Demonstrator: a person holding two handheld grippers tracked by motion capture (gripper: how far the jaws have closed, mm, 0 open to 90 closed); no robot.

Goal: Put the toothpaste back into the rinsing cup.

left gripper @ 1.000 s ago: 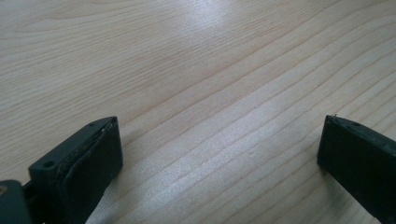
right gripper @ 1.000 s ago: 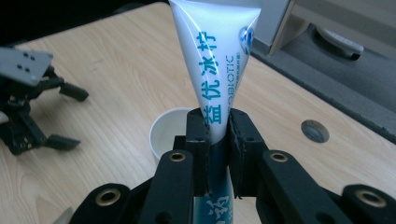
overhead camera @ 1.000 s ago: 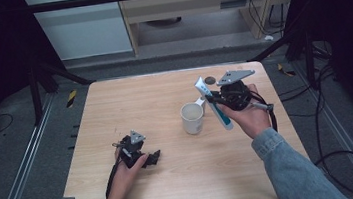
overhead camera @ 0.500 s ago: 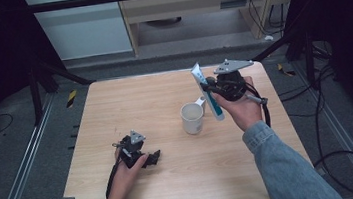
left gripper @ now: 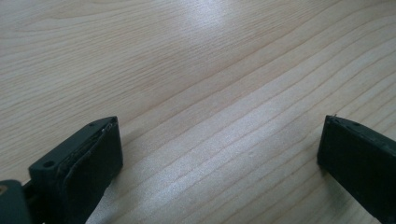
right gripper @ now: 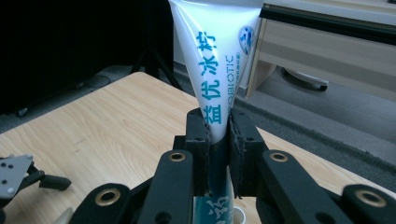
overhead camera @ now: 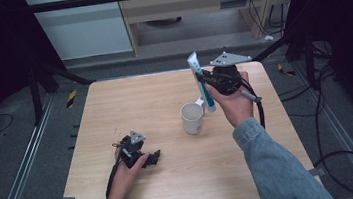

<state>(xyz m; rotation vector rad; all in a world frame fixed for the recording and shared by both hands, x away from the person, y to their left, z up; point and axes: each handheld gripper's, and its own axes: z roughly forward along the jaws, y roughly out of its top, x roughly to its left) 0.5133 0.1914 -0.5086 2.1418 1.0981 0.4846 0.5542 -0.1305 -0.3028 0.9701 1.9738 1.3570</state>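
A white and blue toothpaste tube (overhead camera: 202, 85) is held nearly upright above the table, its flat end up. My right gripper (overhead camera: 206, 82) is shut on it at mid-length. In the right gripper view both jaws press the tube (right gripper: 217, 70) of my right gripper (right gripper: 218, 126) from either side. A white mug (overhead camera: 193, 118) stands upright on the wooden table (overhead camera: 115, 106), just left of and below the tube. Near the front left, my left gripper (overhead camera: 154, 158) rests on the table. It is open, and bare wood lies between the jaws of my left gripper (left gripper: 219, 135).
The table's far edge lies just behind the right hand. A pale cabinet (overhead camera: 194, 7) stands beyond the table, and black stand legs (overhead camera: 56, 73) flank it. My left gripper (right gripper: 18, 177) lies low at the left in the right gripper view. A cable (overhead camera: 262, 115) trails from the right gripper.
My right gripper has carried the tube up and toward the far edge, away from the mug, and tipped it more upright. The left gripper has stayed put.
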